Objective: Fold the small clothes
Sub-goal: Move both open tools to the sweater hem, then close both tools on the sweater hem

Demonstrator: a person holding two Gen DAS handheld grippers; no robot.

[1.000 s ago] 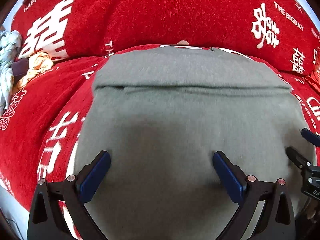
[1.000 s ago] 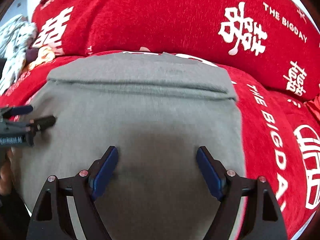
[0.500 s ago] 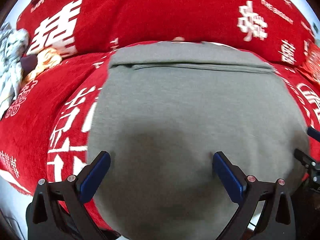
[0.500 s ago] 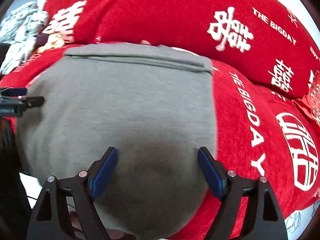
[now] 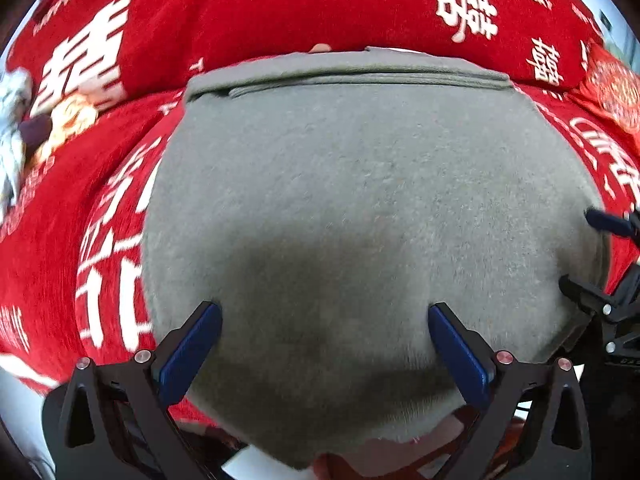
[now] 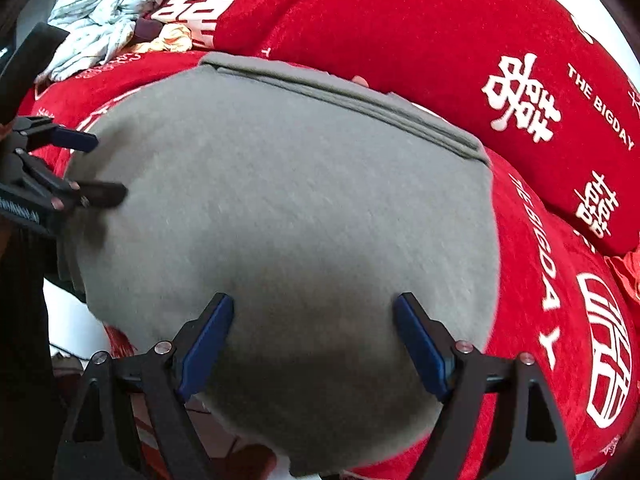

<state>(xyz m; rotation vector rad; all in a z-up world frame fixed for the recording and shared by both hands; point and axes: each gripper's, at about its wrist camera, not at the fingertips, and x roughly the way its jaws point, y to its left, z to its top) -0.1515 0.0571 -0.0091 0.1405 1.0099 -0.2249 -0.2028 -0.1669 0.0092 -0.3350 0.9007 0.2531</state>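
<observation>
Ahead of both grippers: a grey folded garment [image 5: 360, 208] lay flat on a red cover [image 5: 280, 4] printed with white characters and English words.
Change from earlier: both cameras sat further back than a second before; the garment's near edge, once out of frame, had come into view, drooping over the front of the red cover between each gripper's fingers.
Left gripper [image 5: 325, 336]: released, blue-padded fingers spread wide and holding nothing, raised over the near part of the garment.
Right gripper [image 6: 313, 328]: released likewise, fingers wide apart and empty, over the near right part of the garment [image 6: 280, 208].
Each gripper seen by the other: the right one's tips showed at the far right edge of the left view [image 5: 596, 256]; the left one's tips showed at the left edge of the right view [image 6: 86, 168], over the garment's left side.
Garment direction: its folded-over band lay at the far end, away from the grippers, close to the raised red cushion behind [image 6: 400, 28].
Long axis: fisheye bulge made it hard to judge; the piece looked roughly as wide as it was deep.
Far left of the grippers: a crumpled pale cloth pile [image 6: 104, 8] rested on the red cover, well apart from the garment.
</observation>
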